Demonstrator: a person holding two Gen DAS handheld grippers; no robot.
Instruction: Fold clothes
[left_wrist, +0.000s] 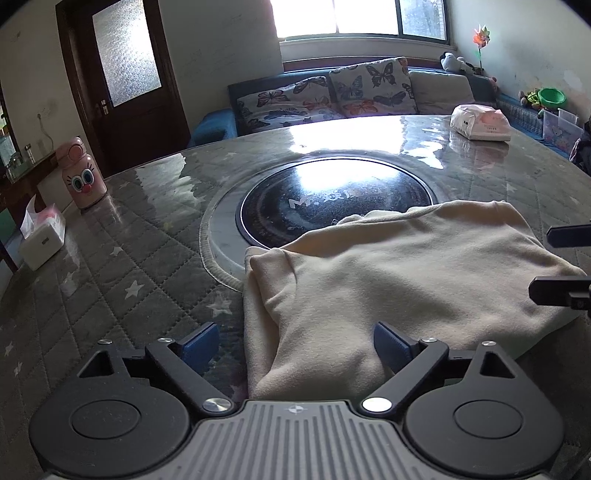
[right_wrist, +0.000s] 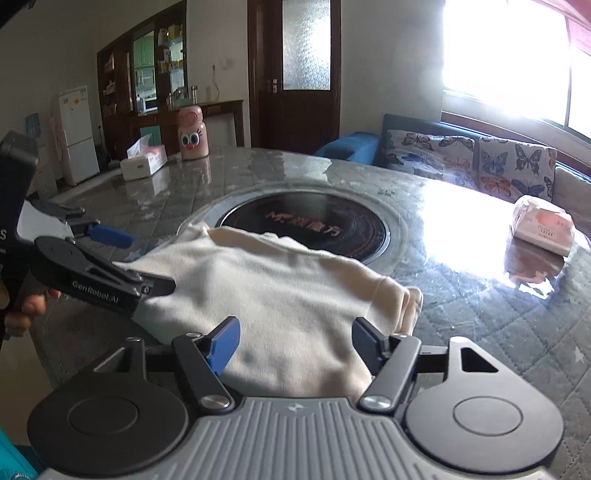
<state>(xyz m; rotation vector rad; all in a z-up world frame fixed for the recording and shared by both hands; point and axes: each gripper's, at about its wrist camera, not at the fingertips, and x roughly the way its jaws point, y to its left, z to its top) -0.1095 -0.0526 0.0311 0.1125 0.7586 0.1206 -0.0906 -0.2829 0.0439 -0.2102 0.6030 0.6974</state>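
Note:
A cream garment (left_wrist: 388, 273) lies folded on the round table, partly over the black hotplate (left_wrist: 332, 199). My left gripper (left_wrist: 295, 343) is open, its blue pads wide apart over the garment's near left corner. My right gripper (right_wrist: 293, 345) is open over the garment's (right_wrist: 280, 288) near right edge. The right gripper's black fingers (left_wrist: 565, 266) show at the right edge of the left wrist view. The left gripper (right_wrist: 140, 258) shows at the left of the right wrist view, open, one finger resting on the cloth.
The table (left_wrist: 122, 266) has a grey quilted cover with stars. A pink cartoon flask (left_wrist: 82, 173) and a tissue box (left_wrist: 42, 236) stand at the far left. A wrapped tissue pack (left_wrist: 480, 122) lies at the far right. A sofa (left_wrist: 332, 96) is behind the table.

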